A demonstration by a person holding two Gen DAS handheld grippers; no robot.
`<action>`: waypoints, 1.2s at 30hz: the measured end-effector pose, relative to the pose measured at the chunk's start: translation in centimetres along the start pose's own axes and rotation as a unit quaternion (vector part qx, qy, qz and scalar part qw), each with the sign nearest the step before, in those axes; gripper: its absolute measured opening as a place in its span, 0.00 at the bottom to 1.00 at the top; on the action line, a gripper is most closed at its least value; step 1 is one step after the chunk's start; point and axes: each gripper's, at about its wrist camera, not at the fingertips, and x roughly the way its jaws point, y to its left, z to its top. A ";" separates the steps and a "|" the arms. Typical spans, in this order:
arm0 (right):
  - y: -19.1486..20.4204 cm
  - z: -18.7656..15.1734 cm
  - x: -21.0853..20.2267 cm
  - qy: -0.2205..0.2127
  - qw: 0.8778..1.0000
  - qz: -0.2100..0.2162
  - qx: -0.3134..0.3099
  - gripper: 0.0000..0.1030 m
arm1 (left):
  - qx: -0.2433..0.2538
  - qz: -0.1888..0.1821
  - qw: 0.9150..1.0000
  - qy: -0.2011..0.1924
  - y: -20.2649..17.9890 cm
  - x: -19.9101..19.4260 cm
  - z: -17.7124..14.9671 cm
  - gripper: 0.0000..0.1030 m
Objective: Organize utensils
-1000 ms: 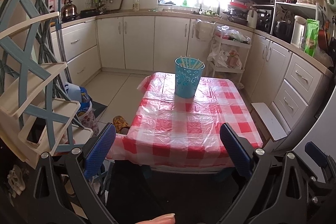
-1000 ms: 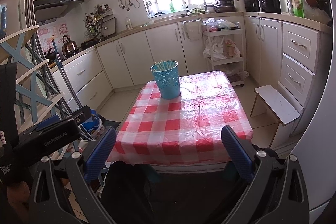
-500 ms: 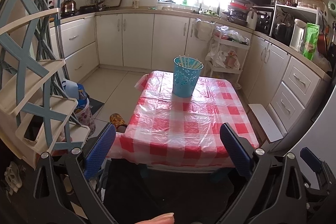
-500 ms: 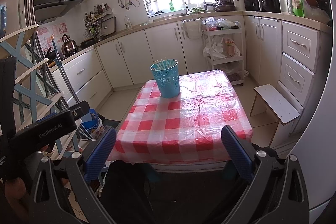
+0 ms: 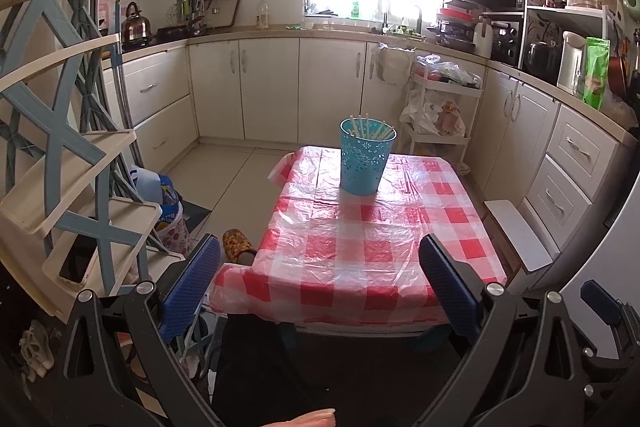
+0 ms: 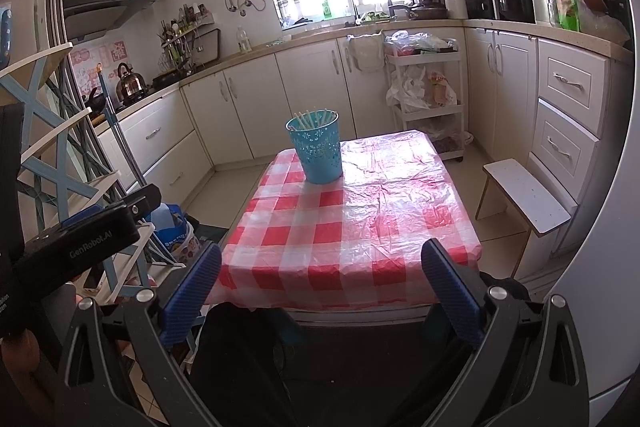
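Hanging short of the checked tabletop (image 5: 360, 259) with fingers spread and empty, both the left gripper (image 5: 320, 267) and right gripper (image 6: 320, 267) likely must advance toward the chopstick-filled blue holder (image 5: 367, 157) at twelve o'clock.

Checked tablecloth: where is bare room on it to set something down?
The checked tablecloth is bare from the blue perforated cup to the near edge, and beside the cup on its right. Only the far middle is occupied, by the cup holding chopsticks.
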 end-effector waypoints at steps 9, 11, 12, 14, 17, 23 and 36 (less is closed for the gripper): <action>0.1 -0.6 0.1 0.003 1.000 -0.001 -0.001 0.93 | 0.000 0.000 1.000 -0.002 0.0 -0.1 0.1 0.93; 0.2 -0.6 0.1 0.004 1.000 -0.001 -0.002 0.93 | -0.001 0.000 1.000 -0.002 0.1 -0.2 0.1 0.93; 0.1 -0.7 0.0 0.004 1.000 -0.001 -0.002 0.93 | -0.001 -0.002 1.000 -0.003 0.1 -0.2 0.1 0.93; 0.1 -0.7 0.0 0.004 1.000 -0.001 -0.002 0.93 | -0.003 -0.002 1.000 -0.004 0.2 -0.2 0.1 0.93; 0.2 -0.7 0.1 0.004 1.000 -0.001 -0.002 0.93 | -0.003 -0.002 1.000 -0.005 0.3 -0.1 0.0 0.93; 0.2 -0.7 0.0 0.005 1.000 -0.001 -0.003 0.93 | -0.005 -0.006 1.000 -0.002 0.4 -0.1 0.0 0.93; 0.2 -1.1 0.1 0.008 1.000 -0.001 -0.003 0.93 | 0.003 0.000 1.000 -0.008 0.0 -0.3 0.1 0.93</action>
